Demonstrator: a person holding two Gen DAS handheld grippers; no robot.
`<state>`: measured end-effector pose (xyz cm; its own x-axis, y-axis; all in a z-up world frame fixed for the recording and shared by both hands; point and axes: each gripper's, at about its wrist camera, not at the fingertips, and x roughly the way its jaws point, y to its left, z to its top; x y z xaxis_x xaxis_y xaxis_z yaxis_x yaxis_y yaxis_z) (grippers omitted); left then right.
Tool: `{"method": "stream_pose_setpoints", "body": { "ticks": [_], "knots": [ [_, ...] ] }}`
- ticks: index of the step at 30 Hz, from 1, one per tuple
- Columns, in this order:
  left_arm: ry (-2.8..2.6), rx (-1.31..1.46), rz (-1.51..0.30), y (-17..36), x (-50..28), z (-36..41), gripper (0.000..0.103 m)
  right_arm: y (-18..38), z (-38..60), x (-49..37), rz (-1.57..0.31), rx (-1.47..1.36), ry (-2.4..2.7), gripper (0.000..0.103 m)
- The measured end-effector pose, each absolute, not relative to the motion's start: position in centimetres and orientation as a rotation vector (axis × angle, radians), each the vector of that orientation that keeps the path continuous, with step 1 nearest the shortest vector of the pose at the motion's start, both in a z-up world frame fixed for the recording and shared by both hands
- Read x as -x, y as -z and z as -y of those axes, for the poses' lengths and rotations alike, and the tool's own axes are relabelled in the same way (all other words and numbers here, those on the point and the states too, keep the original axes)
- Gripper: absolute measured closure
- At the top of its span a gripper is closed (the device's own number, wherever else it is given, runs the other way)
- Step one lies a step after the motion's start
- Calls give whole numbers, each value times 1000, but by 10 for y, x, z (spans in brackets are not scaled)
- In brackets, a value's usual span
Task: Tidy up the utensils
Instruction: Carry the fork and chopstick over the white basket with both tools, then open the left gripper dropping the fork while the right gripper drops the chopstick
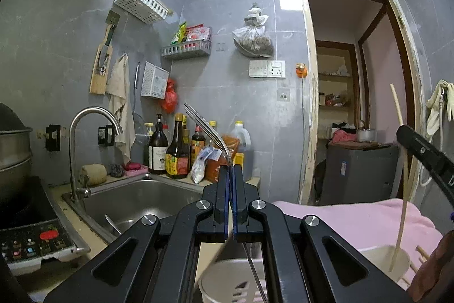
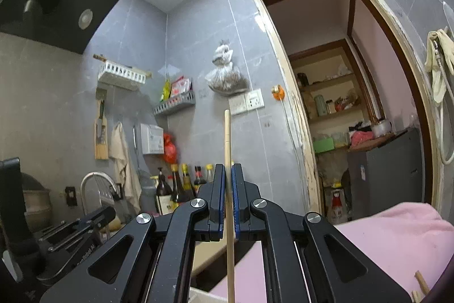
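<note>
Black linkage arms fill the bottom of both wrist views. Left gripper [image 1: 232, 169] has its fingers pressed together on a metal fork [image 1: 208, 132], whose handle runs down between the pads; its tines curve up and to the left, above the sink [image 1: 136, 200]. Right gripper [image 2: 228, 169] pinches a pale chopstick [image 2: 227, 149] that stands nearly upright, its long axis vertical. A white cup [image 1: 380, 260] sits low by the pink cloth [image 1: 354, 220]. Open air surrounds both raised tips.
</note>
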<state>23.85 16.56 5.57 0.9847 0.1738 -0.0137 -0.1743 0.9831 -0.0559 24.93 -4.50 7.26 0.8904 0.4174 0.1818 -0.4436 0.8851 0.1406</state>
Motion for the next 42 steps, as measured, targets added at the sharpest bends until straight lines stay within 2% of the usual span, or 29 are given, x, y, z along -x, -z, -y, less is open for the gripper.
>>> {"method": "stream_pose_setpoints", "body": {
  "ticks": [16, 19, 21, 25, 28, 30, 32, 34, 36, 42],
  "knots": [
    [-10, 170, -129, -43, -230, -167, 103, -50, 42, -248, -27, -161, -450, 99],
    [18, 204, -142, -46, -226, -168, 91, -50, 45, -246, -38, -168, -454, 96],
    [29, 218, -132, -49, -220, -167, 77, -51, 47, -244, -44, -171, -453, 94],
    [43, 231, -112, -58, -210, -164, 68, -55, 54, -239, -46, -184, -459, 79],
    [47, 227, -112, -64, -204, -158, 65, -59, 63, -234, -41, -192, -453, 77],
    [54, 218, -117, -67, -202, -152, 57, -63, 71, -230, -43, -198, -444, 70],
    [61, 210, -114, -71, -198, -145, 48, -66, 81, -225, -36, -213, -434, 47],
    [71, 203, -107, -75, -194, -139, 41, -70, 93, -219, -22, -223, -428, 38],
    [80, 196, -102, -79, -189, -131, 28, -73, 103, -213, -11, -210, -407, 34],
    [122, 156, -76, -90, -175, -103, 5, -80, 144, -190, 15, -171, -338, 15]
  ]
}}
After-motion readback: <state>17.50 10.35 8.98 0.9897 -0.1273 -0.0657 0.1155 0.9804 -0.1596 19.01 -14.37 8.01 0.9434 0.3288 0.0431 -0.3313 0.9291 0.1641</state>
